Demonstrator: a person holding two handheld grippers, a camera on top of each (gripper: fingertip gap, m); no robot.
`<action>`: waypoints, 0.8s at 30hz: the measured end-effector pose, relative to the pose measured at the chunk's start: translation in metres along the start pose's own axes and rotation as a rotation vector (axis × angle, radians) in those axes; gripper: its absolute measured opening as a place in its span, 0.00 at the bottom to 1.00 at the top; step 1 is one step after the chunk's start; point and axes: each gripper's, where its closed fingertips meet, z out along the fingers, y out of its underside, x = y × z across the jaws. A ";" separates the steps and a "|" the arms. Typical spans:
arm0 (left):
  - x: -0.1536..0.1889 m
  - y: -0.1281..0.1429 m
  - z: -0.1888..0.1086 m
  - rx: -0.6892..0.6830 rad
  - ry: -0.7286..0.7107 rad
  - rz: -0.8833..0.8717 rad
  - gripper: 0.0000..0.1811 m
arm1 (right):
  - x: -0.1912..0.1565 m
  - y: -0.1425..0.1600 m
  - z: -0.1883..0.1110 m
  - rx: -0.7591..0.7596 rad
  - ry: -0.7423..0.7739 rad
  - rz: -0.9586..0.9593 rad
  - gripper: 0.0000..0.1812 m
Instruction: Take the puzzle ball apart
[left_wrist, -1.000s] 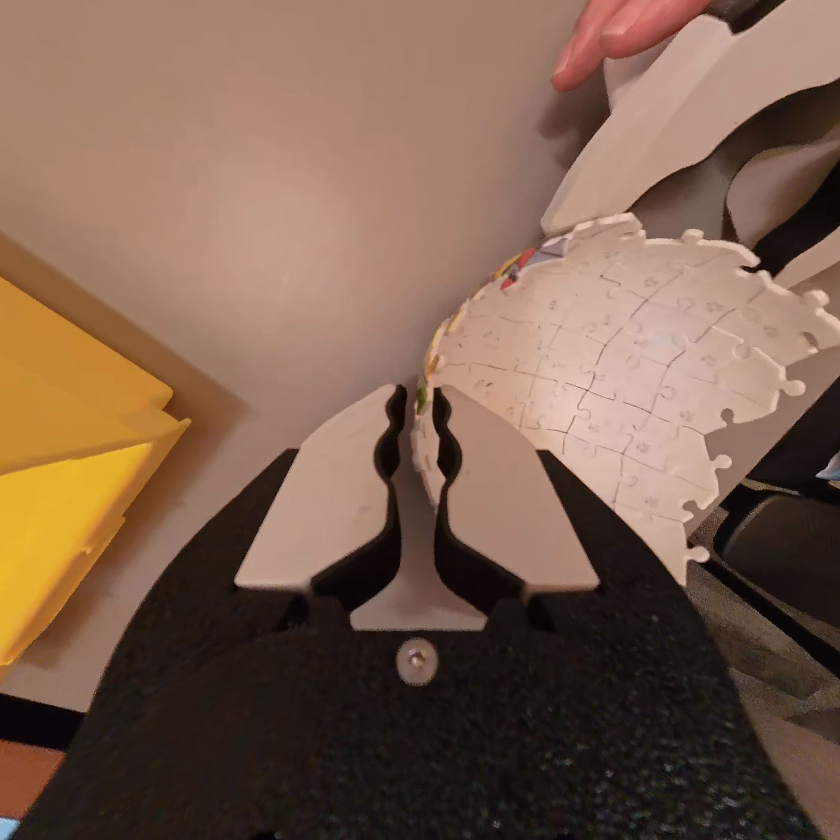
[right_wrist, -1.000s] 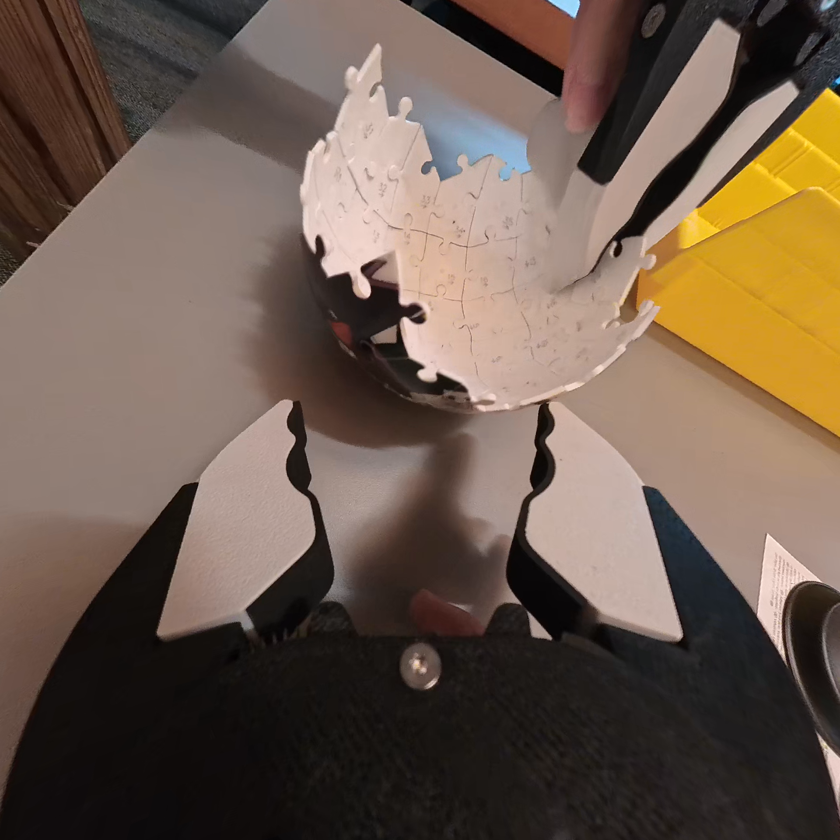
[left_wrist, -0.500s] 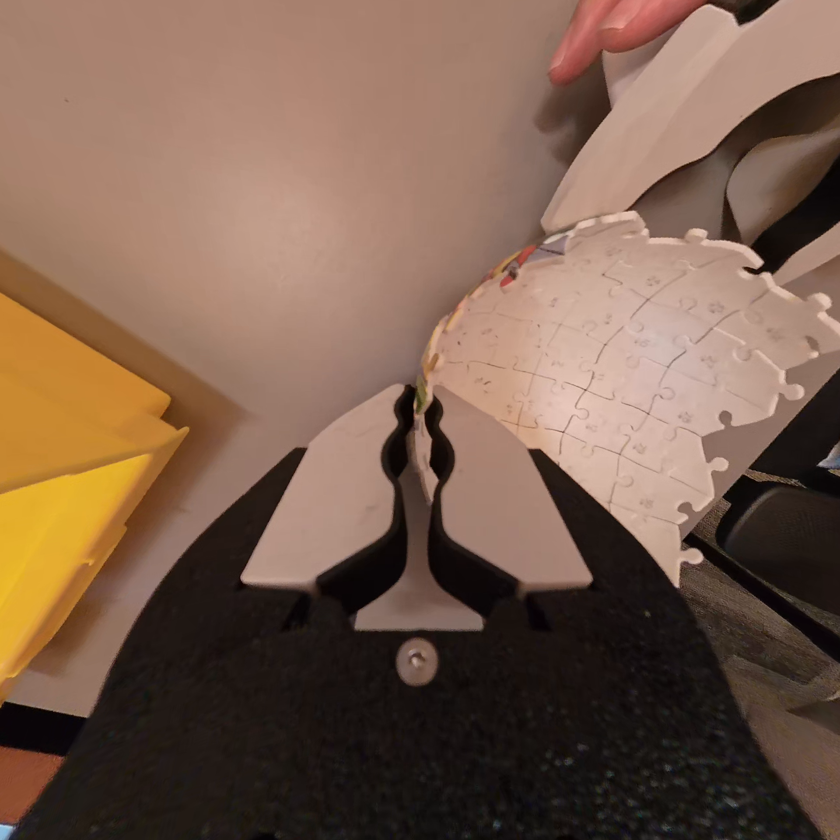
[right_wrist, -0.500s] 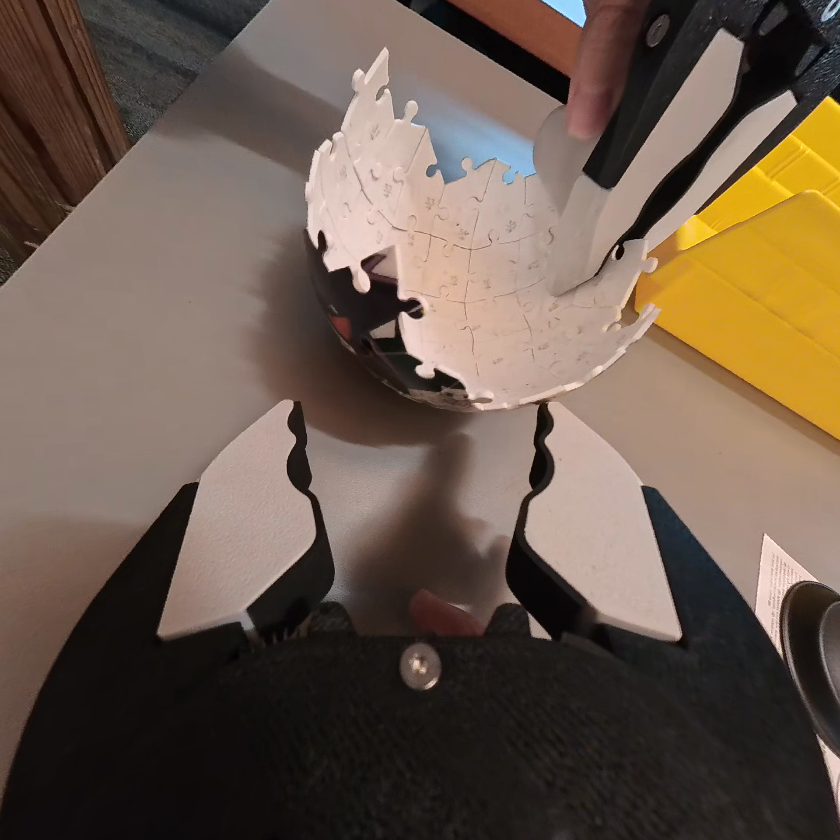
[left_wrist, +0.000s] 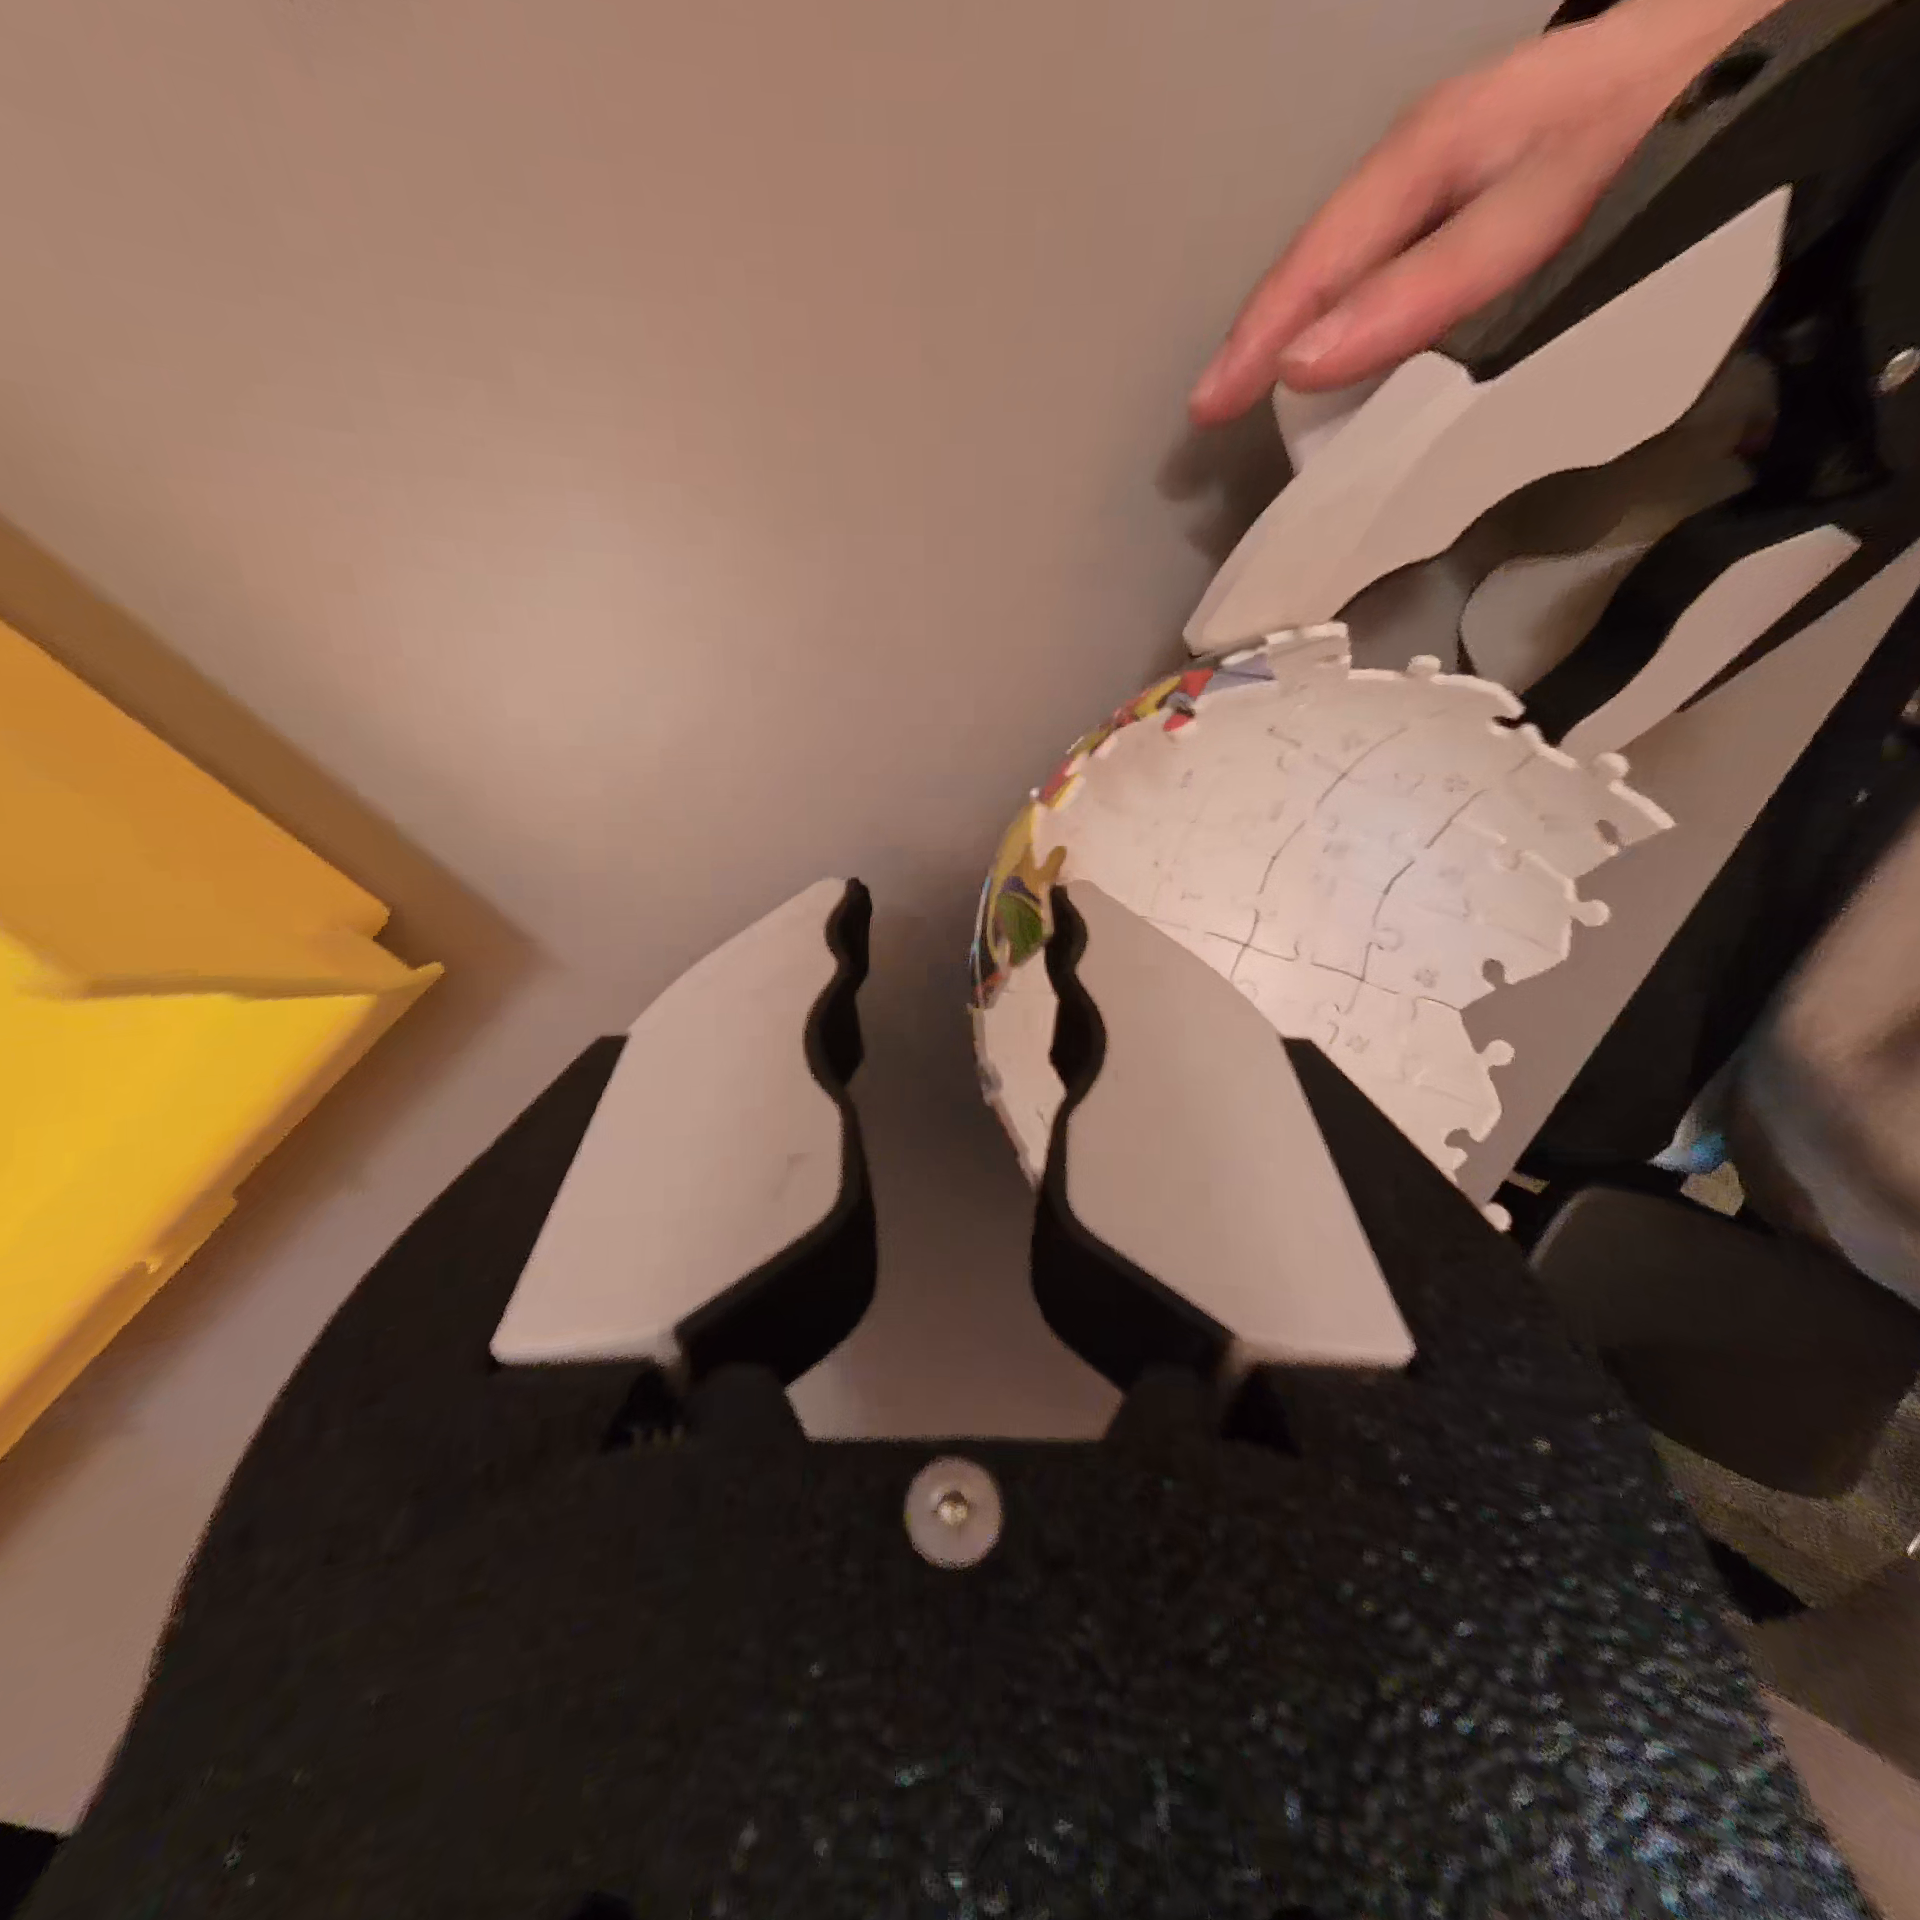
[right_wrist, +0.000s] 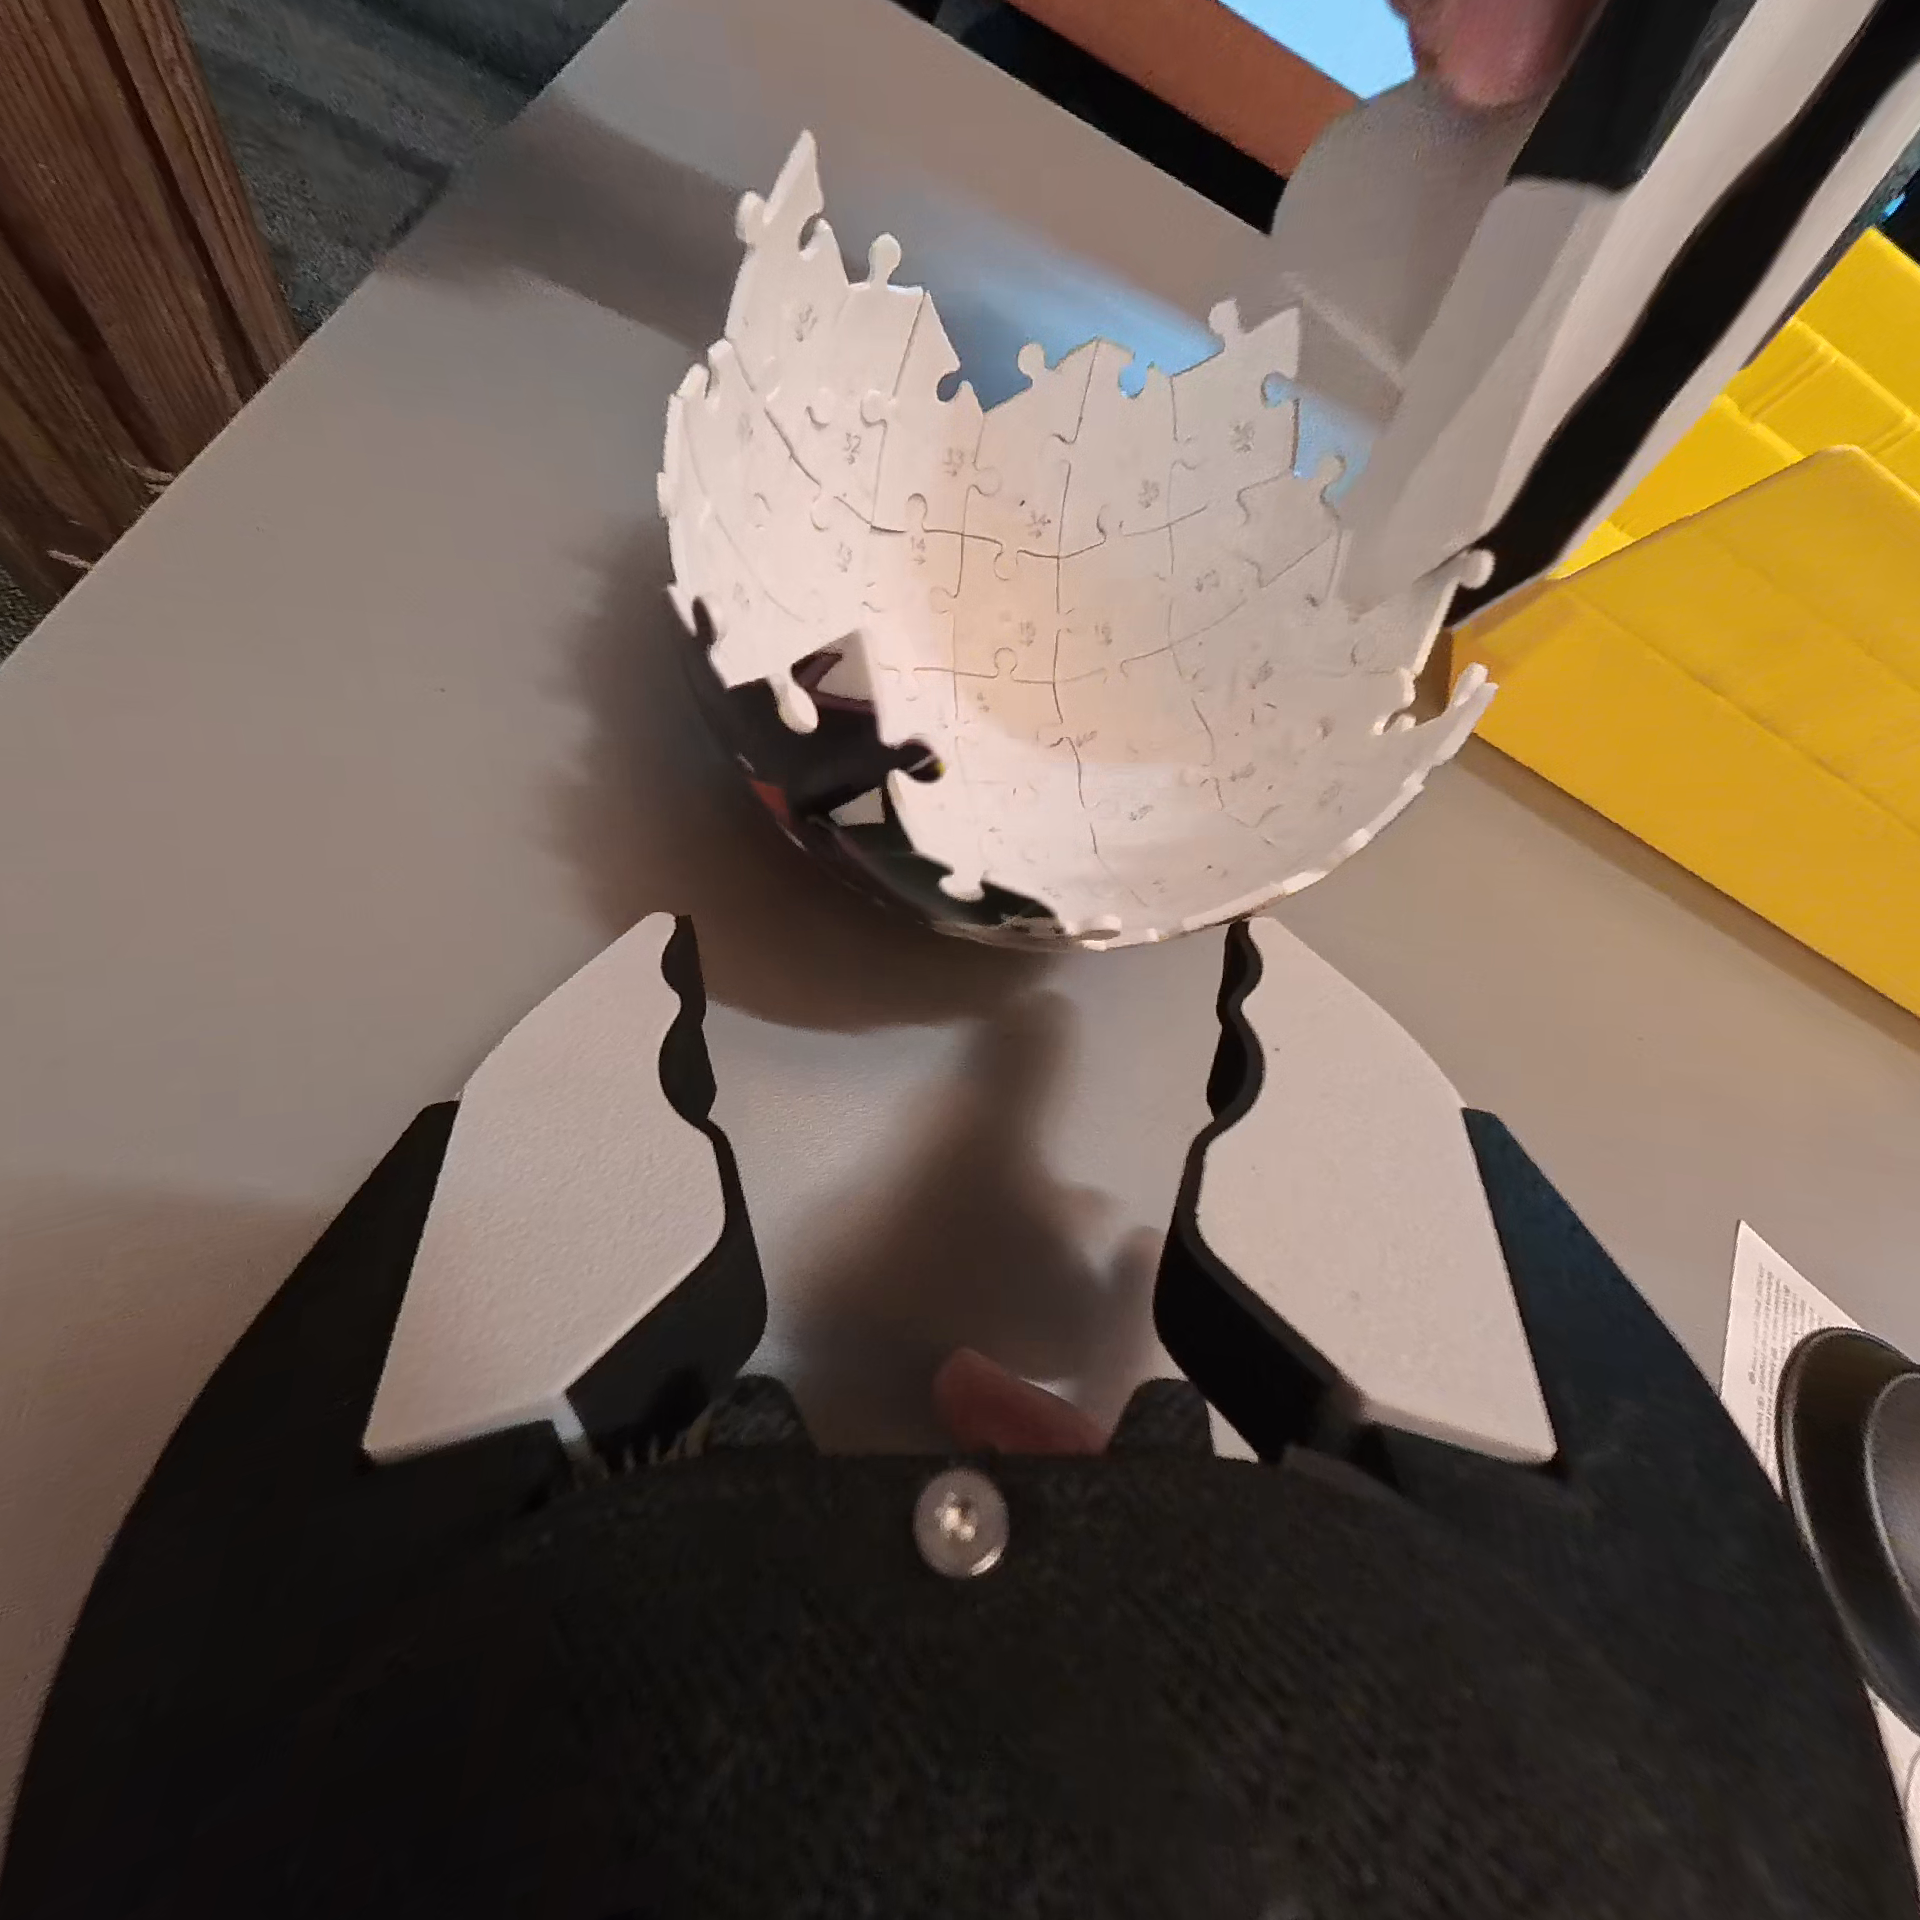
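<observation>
The puzzle ball (right_wrist: 1081, 644) is a half-open shell, white inside and printed outside, resting on the grey table (right_wrist: 291, 727). It also shows in the left wrist view (left_wrist: 1330, 862). My left gripper (left_wrist: 956, 904) is open. The shell's rim stands between its jaws, close against the right finger (left_wrist: 1174, 1143). In the right wrist view the left gripper (right_wrist: 1455, 603) straddles the far right rim. My right gripper (right_wrist: 956, 935) is open and empty, just short of the shell's near side. In the left wrist view the right gripper (left_wrist: 1382, 675) is beyond the shell.
A yellow bin (right_wrist: 1714, 675) stands on the table right of the ball and shows at the left in the left wrist view (left_wrist: 156, 1039). A paper sheet (right_wrist: 1766, 1340) and a black round object (right_wrist: 1860, 1507) lie at the right edge. Wooden furniture (right_wrist: 104, 260) stands beyond the table's left edge. A hand (left_wrist: 1403, 239) holds the right gripper. My right gripper's tips are some 20 cm from the black round object (right_wrist: 1860, 1507).
My left gripper was shut on the shell's rim and has opened, letting it go. My right gripper has stayed open in about the same place.
</observation>
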 end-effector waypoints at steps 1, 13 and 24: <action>-0.001 -0.002 -0.004 0.025 -0.002 -0.006 0.18 | 0.000 0.000 0.000 0.000 0.000 0.000 0.53; -0.041 0.010 -0.051 0.279 -0.229 -0.132 0.24 | -0.005 0.006 -0.008 -0.009 -0.026 0.013 0.54; -0.069 0.091 0.006 0.145 -0.399 -0.161 0.33 | -0.011 0.017 -0.018 -0.037 -0.082 0.035 0.56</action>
